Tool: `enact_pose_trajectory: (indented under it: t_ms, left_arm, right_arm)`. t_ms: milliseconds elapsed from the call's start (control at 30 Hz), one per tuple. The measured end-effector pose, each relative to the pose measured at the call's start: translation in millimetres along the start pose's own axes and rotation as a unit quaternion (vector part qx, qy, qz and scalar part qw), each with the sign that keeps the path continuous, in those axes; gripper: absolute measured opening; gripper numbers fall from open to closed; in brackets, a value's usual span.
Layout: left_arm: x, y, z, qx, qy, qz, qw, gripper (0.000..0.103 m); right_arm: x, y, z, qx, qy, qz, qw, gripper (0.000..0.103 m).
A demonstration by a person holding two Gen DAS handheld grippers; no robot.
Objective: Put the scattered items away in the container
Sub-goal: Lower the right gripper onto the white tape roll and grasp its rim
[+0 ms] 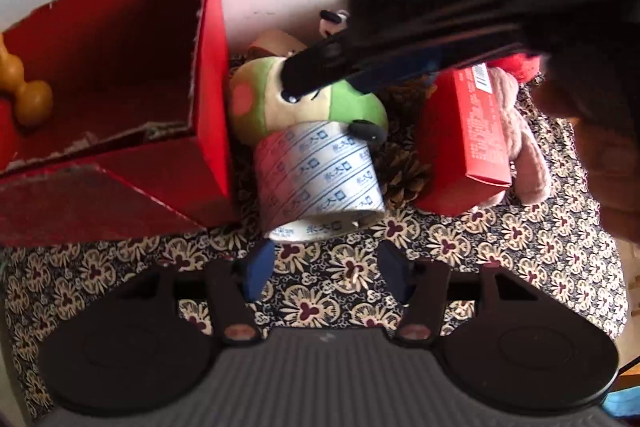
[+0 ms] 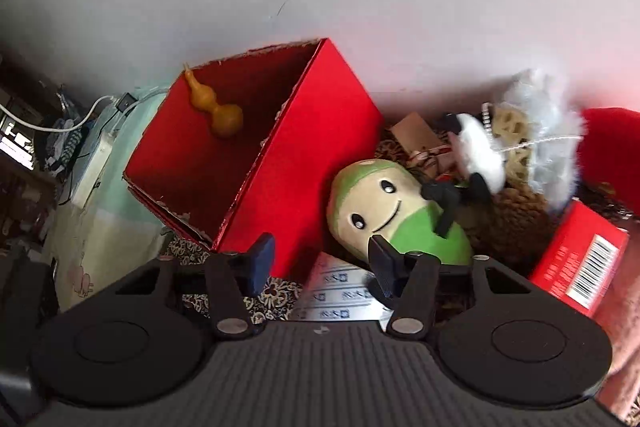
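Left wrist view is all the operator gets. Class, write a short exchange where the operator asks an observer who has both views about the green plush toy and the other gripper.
Operator: The other gripper covers the plush toy. What does its face show?
Observer: In the right wrist view, the plush toy has two eyes and a smile.
Operator: Is that gripper holding anything?
Observer: No. The right gripper is open and grips nothing.

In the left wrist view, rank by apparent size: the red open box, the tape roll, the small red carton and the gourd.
1. red open box
2. tape roll and small red carton look alike; unranked
3. gourd, partly cut off by the frame edge
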State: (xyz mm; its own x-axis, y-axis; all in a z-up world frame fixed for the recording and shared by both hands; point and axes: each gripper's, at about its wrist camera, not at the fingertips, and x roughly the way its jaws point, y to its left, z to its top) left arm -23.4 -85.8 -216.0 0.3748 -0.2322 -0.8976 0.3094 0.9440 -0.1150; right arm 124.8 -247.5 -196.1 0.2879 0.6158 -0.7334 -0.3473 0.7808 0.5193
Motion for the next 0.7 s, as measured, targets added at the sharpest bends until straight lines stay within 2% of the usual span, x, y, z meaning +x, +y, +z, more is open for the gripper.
enact_pose_trajectory:
  t_ms: [67, 200, 333, 433, 533, 600, 633, 700]
  left_arm:
    - [3, 4, -3, -0.003, 0.003, 0.006, 1.0000, 0.059]
    - [-1, 11, -14, 0.001, 0.009, 0.012, 0.9999, 0.058]
    - [-11, 19, -31, 0.002, 0.022, -0.003, 0.9997, 0.059]
    - [-19, 22, -42, 0.014, 0.034, -0.014, 0.9992, 0.059]
    - [-31, 23, -45, 0.034, 0.030, -0.017, 0.9988, 0.060]
    - [-38, 25, -43, 0.038, 0.019, -0.020, 0.9989, 0.065]
    - [-39, 26, -40, 0.038, 0.014, -0.020, 0.9990, 0.070]
    - [-34, 26, -36, 0.042, 0.014, -0.014, 0.9989, 0.070]
  right_arm:
    - [25, 0, 7, -0.003, 0.036, 0.006, 0.999, 0.046]
    - [37, -3, -8, 0.018, 0.092, 0.038, 0.995, 0.042]
    - [16, 6, -34, 0.013, 0.109, 0.074, 0.991, 0.042]
    - [3, 8, -50, 0.027, 0.108, 0.083, 0.990, 0.042]
    - [-25, 8, -54, 0.044, 0.056, 0.096, 0.993, 0.043]
    - [-41, 9, -51, 0.048, 0.015, 0.074, 0.996, 0.043]
    - [-42, 12, -52, 0.035, 0.013, 0.041, 0.998, 0.044]
    - [-39, 16, -52, 0.012, 0.020, -0.007, 1.000, 0.044]
